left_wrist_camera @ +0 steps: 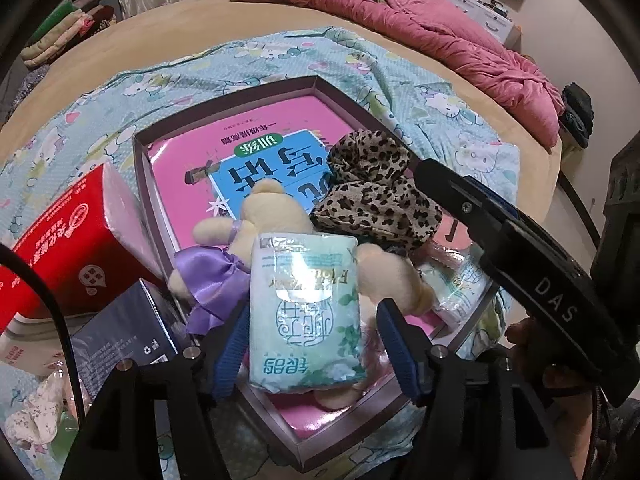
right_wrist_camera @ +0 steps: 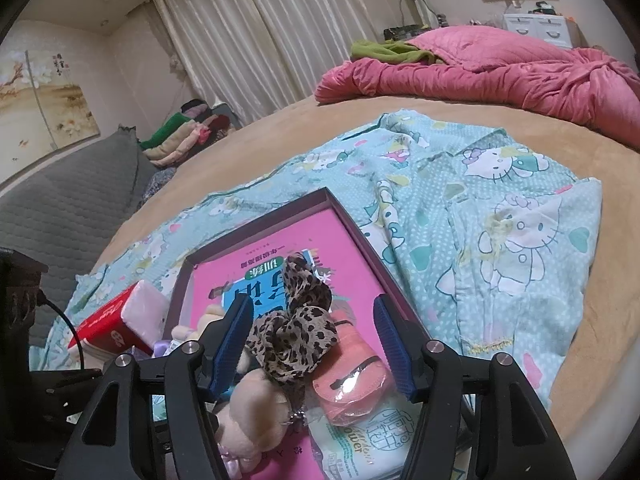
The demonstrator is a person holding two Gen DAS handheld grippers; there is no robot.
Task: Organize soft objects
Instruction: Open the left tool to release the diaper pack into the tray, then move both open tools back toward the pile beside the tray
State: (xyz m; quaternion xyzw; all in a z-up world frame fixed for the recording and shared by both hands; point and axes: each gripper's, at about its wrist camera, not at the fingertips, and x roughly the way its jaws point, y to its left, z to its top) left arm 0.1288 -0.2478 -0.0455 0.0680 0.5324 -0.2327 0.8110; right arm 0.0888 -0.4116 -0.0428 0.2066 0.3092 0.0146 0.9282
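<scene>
A shallow purple-rimmed box (left_wrist_camera: 320,82) (right_wrist_camera: 356,220) lies on the bed with a pink book (left_wrist_camera: 256,136) inside. In it lie a cream plush bear (left_wrist_camera: 272,208) with a purple bow, a leopard-print scarf (left_wrist_camera: 376,188) (right_wrist_camera: 296,336) and tissue packs. My left gripper (left_wrist_camera: 312,340) is open, its blue fingers either side of a pale green tissue pack (left_wrist_camera: 308,312) resting on the bear. My right gripper (right_wrist_camera: 316,344) is open above the scarf, a pink pouch (right_wrist_camera: 352,372), another tissue pack (right_wrist_camera: 360,448) and a plush toy (right_wrist_camera: 256,412). The right gripper's black body (left_wrist_camera: 520,248) crosses the left wrist view.
A red tissue box (left_wrist_camera: 68,236) (right_wrist_camera: 120,320) and a dark blue box (left_wrist_camera: 124,336) sit left of the purple box. A Hello Kitty sheet (right_wrist_camera: 500,220) covers the tan bed. A pink quilt (right_wrist_camera: 500,68) lies at the far edge. Folded clothes (right_wrist_camera: 184,132) are stacked far left.
</scene>
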